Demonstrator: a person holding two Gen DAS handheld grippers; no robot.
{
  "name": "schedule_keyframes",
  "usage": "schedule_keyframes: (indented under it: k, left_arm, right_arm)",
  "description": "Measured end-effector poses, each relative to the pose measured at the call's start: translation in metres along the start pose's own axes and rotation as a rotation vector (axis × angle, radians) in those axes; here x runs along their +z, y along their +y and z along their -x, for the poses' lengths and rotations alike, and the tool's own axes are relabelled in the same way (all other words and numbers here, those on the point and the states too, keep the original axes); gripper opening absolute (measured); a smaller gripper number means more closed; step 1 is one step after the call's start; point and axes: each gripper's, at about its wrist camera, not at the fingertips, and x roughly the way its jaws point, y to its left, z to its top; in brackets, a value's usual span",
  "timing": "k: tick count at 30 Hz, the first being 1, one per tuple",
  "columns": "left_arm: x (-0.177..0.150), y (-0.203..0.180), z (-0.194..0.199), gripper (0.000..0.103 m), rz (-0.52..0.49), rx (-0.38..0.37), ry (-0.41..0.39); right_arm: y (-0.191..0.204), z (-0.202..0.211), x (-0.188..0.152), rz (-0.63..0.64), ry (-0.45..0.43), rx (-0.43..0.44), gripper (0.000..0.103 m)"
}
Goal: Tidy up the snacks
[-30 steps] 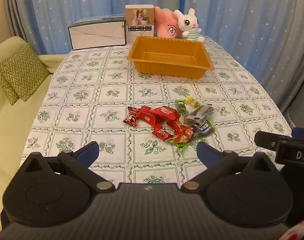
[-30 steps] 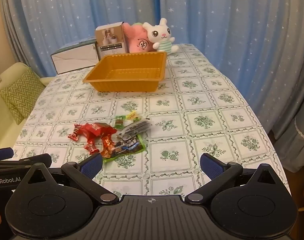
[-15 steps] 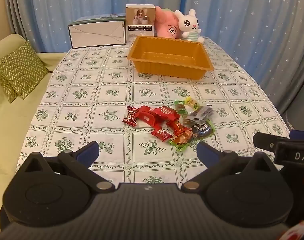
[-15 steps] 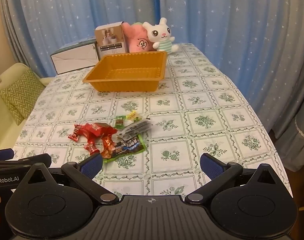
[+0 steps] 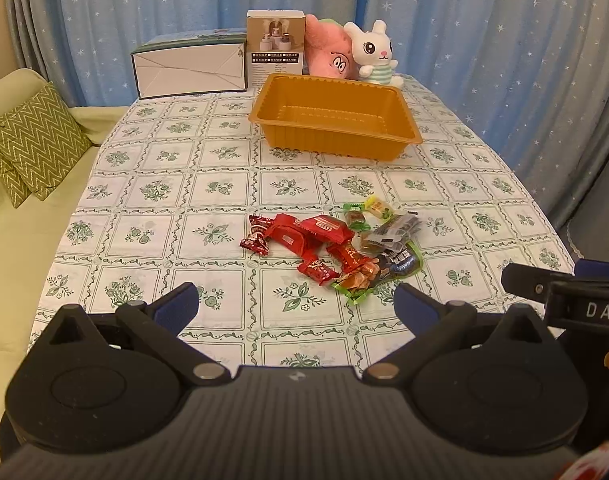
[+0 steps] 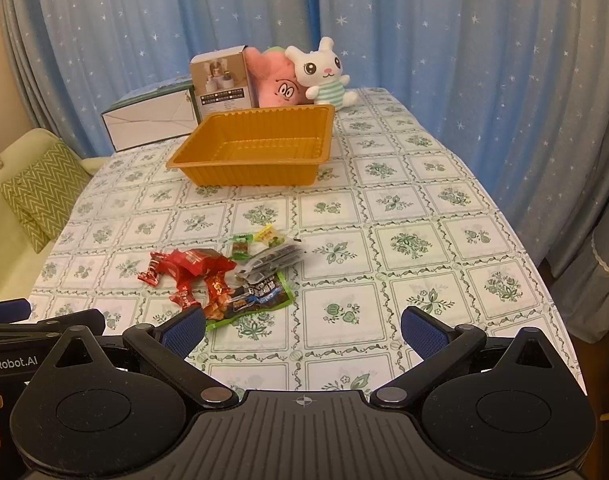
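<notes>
Orange tray (image 5: 336,136) sits toward far end of table (image 5: 152,240), boxes and plush toys right behind it. Bare floral cloth on both flanks and between tray and snack pile (image 5: 336,246) (wide lane). Pile lies mid-table, nearer front edge, well apart from tray. Left gripper (image 5: 296,306) hovers at near edge, jaws spread wide, holding nothing. Right gripper (image 6: 302,326) likewise released, empty, left fingertip (image 6: 184,326) just beside green wrapper (image 6: 260,296).
</notes>
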Motion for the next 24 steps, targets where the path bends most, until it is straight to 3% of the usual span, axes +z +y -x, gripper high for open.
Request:
schedule_keyframes:
  k: [24]
  left_arm:
    - [-0.0008, -0.0004, 0.0015, 0.103, 0.003, -0.005, -0.002]
  right_arm:
    - [0.0003, 0.0010, 0.0000, -0.001, -0.001, -0.002, 0.103]
